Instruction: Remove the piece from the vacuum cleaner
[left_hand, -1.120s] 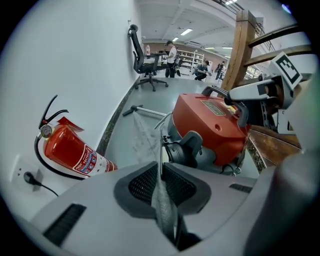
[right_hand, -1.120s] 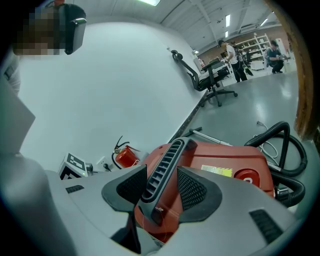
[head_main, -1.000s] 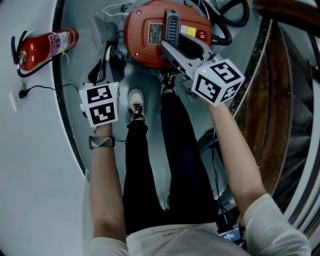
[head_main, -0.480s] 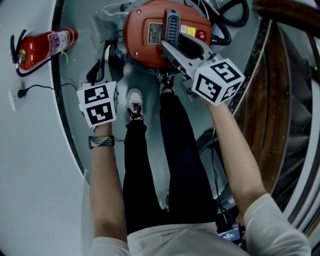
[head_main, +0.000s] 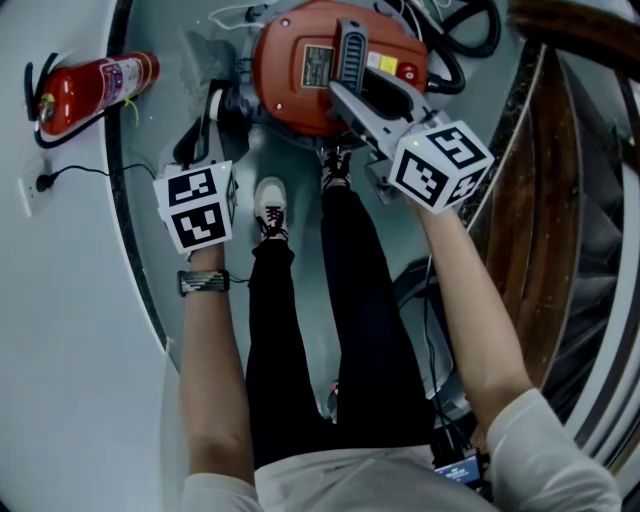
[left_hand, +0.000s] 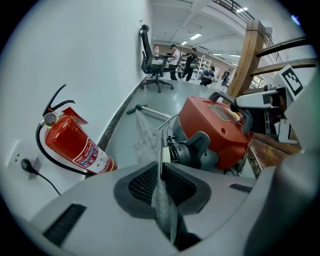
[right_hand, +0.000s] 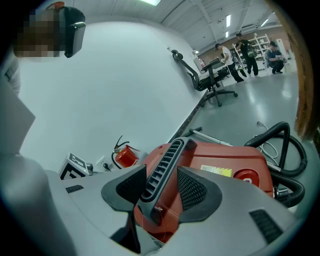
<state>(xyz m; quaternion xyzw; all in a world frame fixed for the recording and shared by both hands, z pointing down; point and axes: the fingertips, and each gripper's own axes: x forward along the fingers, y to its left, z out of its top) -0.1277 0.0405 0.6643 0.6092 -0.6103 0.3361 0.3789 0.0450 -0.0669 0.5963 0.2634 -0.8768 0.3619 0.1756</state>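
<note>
One round red vacuum cleaner (head_main: 280, 95) with a black ribbed carrying handle (right_hand: 162, 170) on top sits on the grey floor (head_main: 290, 260), just ahead of the person's two shoes.

There are two hand-held grippers. The right hand-held gripper (right_hand: 161, 189) reaches onto the top of the machine. Its two black pads stand on either side of the handle and close against it, so the handle fills the gap between them. The left hand-held gripper (left_hand: 160, 185) hangs to the left of the machine, pointing steeply down. Its jaws are narrowed almost together on one thin grey translucent sheet (left_hand: 146, 137), seen edge-on. This piece rises out of the jaws and passes the one grey round fitting (left_hand: 192, 150) on the near side of the vacuum cleaner. I cannot tell whether it is still attached there.

One red fire extinguisher (head_main: 95, 90) with a black hose is by the white wall, well left of the machine. One wall socket with a black plug (head_main: 40, 187) is near it. One black corrugated hose (right_hand: 285, 145) loops at the far side of the vacuum cleaner. One black office chair (right_hand: 212, 75) stands far down the room, and at least three people are behind it. The person wears one striped band (head_main: 205, 283) on the left wrist.
</note>
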